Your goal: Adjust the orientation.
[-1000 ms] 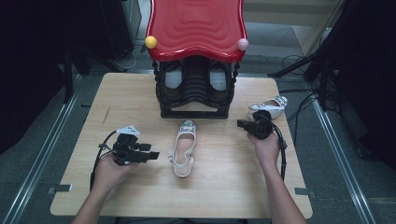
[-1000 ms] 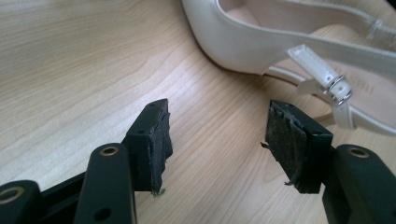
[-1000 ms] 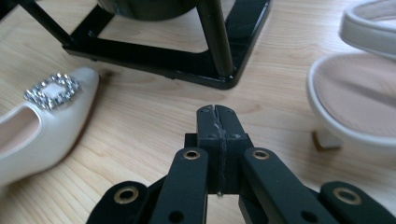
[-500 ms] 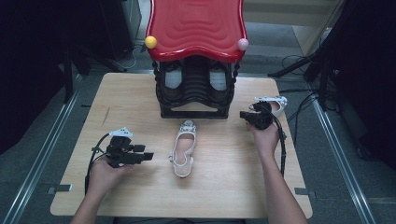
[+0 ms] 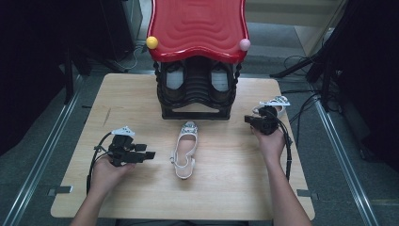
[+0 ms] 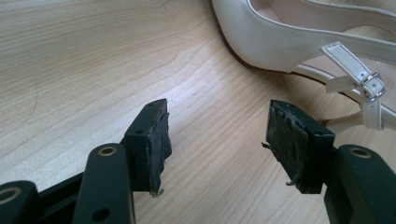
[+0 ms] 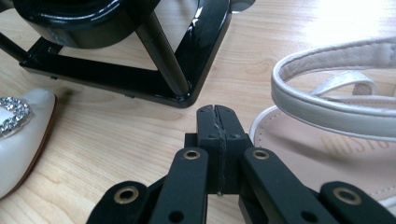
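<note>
Lying beside left tool (image 5: 149, 155), white shoe (image 5: 184, 149)

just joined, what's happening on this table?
A person works two handheld tools around a pair of white shoes in front of a black shoe rack with a red top. The left tool is open, pointed at the heel side of the shoe in the table's middle, not touching it. The right tool is shut on nothing, beside the second shoe near the table's right edge. Neither shoe is held yet.
</note>
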The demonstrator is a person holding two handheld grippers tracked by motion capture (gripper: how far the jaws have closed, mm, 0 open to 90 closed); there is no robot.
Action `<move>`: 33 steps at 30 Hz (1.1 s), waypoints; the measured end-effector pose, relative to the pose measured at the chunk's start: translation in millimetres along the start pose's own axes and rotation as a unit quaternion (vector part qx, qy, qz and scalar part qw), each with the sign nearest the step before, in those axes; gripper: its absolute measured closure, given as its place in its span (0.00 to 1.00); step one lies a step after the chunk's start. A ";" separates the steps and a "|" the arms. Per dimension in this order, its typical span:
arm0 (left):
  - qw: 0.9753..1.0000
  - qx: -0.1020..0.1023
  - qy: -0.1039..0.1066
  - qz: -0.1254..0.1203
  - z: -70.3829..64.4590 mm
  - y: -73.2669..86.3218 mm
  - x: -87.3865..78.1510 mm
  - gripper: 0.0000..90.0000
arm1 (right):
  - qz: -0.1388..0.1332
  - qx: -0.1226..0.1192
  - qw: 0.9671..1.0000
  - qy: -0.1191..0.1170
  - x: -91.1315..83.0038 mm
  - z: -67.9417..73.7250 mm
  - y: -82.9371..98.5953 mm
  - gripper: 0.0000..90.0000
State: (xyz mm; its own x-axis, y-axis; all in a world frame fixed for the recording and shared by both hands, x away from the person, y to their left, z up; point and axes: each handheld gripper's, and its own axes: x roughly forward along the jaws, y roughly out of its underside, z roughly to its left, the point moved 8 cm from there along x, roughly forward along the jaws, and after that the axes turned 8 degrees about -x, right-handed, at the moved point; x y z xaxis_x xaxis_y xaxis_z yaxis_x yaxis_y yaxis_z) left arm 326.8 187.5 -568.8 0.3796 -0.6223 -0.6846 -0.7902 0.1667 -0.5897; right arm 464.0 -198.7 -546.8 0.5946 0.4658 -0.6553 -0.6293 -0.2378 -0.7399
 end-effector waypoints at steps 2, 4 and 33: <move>1.000 -0.003 0.004 -0.001 0.1 -1.7 1.2 0.44 | 0.000 0.000 1.000 0.001 -1.9 -0.5 1.6 1.00; 1.000 0.000 0.002 0.000 1.2 -3.1 2.6 0.44 | -0.001 0.000 1.000 0.000 -3.8 -1.1 3.3 1.00; 1.000 0.012 0.000 0.006 4.0 -23.5 26.8 0.46 | -0.003 0.024 1.000 0.016 -45.3 -19.6 35.9 1.00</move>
State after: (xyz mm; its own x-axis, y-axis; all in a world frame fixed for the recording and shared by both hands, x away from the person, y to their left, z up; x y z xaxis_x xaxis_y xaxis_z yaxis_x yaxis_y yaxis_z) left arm 357.5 170.0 -575.0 0.3699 -0.6209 -0.6911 -0.7823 0.1931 -0.5922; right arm 424.2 -245.0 -546.7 0.6131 0.4392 -0.6566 -0.6489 -0.1941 -0.7357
